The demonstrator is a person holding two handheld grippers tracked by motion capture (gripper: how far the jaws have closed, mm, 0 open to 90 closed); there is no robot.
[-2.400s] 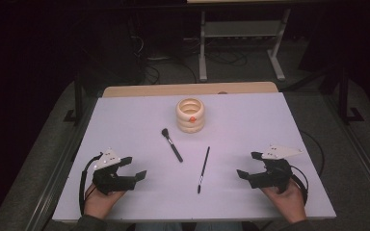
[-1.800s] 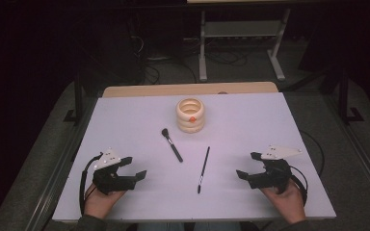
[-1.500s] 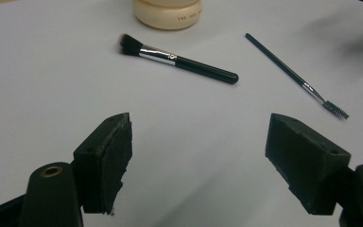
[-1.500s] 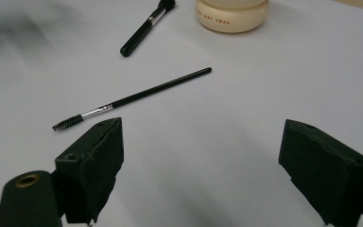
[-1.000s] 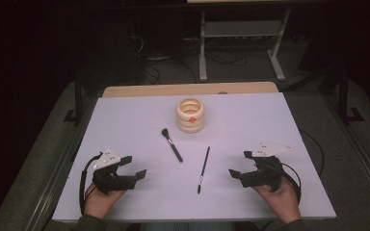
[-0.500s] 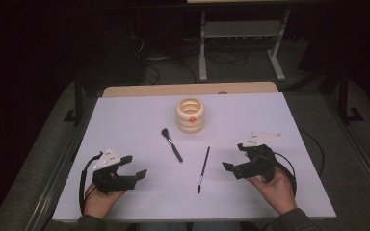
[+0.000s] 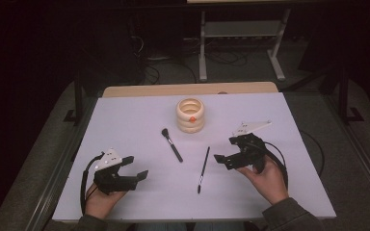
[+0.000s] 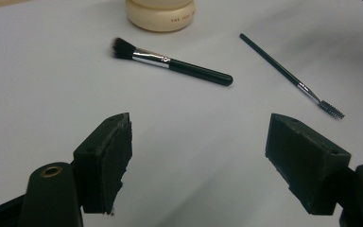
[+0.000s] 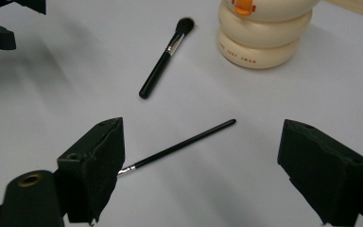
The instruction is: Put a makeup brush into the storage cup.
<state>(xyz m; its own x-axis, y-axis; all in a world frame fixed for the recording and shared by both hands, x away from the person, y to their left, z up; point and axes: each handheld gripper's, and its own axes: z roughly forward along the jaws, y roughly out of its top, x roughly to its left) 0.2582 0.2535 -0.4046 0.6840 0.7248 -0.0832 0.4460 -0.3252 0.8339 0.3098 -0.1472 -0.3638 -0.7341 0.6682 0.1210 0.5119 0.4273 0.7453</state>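
Note:
A black-handled makeup brush (image 7: 172, 144) and a thin black spoolie brush (image 7: 203, 168) lie on the white table (image 7: 125, 120), in front of a cream ringed holder (image 7: 191, 115) with an orange mark. My right gripper (image 7: 226, 150) hovers open just right of the spoolie. In the right gripper view the spoolie (image 9: 184, 144) lies between the spread jaws of my right gripper (image 9: 208, 165), its metal end near the left jaw. My left gripper (image 7: 136, 167) stands open at the front left. From the left gripper (image 8: 205, 161) the makeup brush (image 8: 170, 60) and spoolie (image 8: 288, 75) lie farther off.
A wooden strip (image 7: 188, 89) runs along the table's far edge. Beyond it stand a metal stand (image 7: 241, 33) and floor cables (image 7: 154, 62). The holder (image 9: 264, 38) rises close behind the spoolie, and the left gripper (image 9: 0, 28) shows in the right gripper view's top left corner.
My right gripper has moved left and away from the front edge, toward the spoolie brush, staying open. The left gripper and both brushes have not moved.

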